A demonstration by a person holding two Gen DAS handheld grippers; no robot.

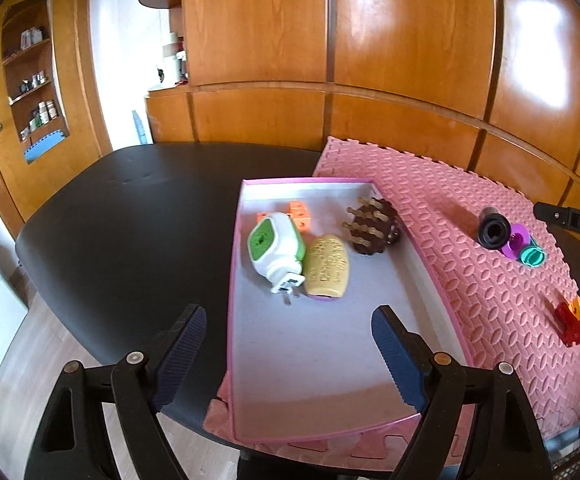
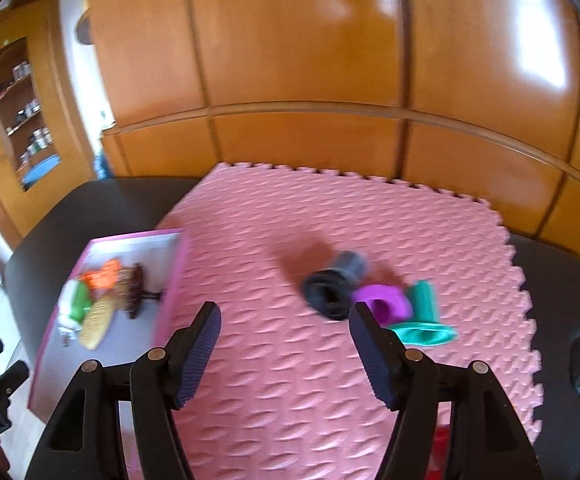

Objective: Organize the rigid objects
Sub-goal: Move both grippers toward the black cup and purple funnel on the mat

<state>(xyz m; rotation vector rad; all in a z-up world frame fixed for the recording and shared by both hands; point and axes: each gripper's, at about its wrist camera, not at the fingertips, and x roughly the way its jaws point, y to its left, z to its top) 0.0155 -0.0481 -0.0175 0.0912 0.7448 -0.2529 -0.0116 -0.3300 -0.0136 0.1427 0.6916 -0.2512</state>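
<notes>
So the pink tray (image 1: 445, 300) sat right ahead of my left gripper (image 1: 288, 330), jaws spread wide, nothing in them. Four things were in it: one green-white plug adapter (image 1: 276, 252), one tan oval block (image 1: 327, 270), one brown spiky piece (image 1: 373, 222), and orange cubes (image 1: 299, 214) behind. My right gripper (image 2: 284, 330) was open too, with three pieces just beyond its tips on the pink foam mat (image 2: 290, 380): black tube (image 2: 331, 286), purple ring (image 2: 385, 302), teal funnel (image 2: 423, 322).

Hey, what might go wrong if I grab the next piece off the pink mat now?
1. The black cylinder, purple piece and green piece touch; the open right tool may knock neighbours.
2. The cylinder lies sideways and may roll.
3. The box already crowds items at its far end.
</notes>
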